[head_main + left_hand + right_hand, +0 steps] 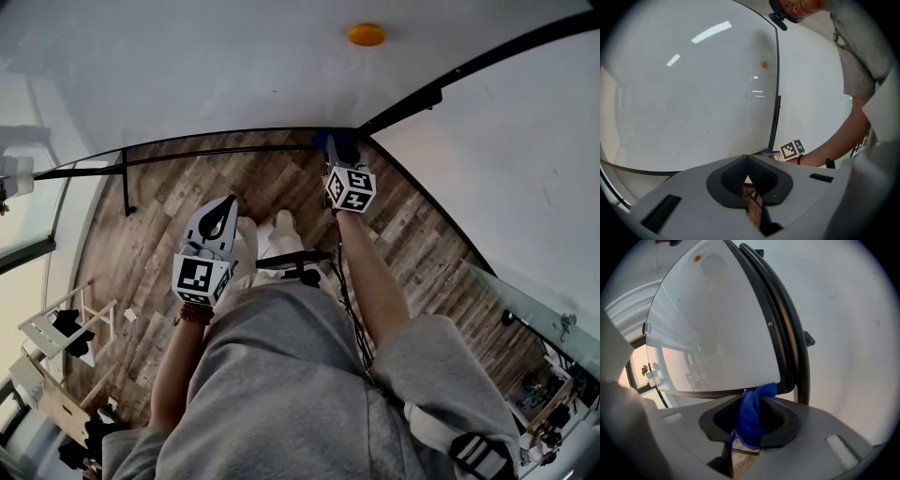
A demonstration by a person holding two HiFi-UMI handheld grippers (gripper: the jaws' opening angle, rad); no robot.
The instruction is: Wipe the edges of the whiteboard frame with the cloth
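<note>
cloth [751, 420] pinched tight in my right gripper [754, 401] meets the frame [785, 341] corner just ahead; i'd press firmly while sliding. left gripper [749, 164] closed, empty.

Head view steeply down past the torso [281, 375], both tool views close along their jaws, sharing the whiteboard frame [782, 333].

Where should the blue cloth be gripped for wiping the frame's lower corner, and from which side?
Grip the cloth at its bunched middle, as the right hand-held gripper does, so the free tip sticks out past the jaws. Coming at the board from its front, below the corner, looks best, since that tip then points up at the frame corner.
</note>
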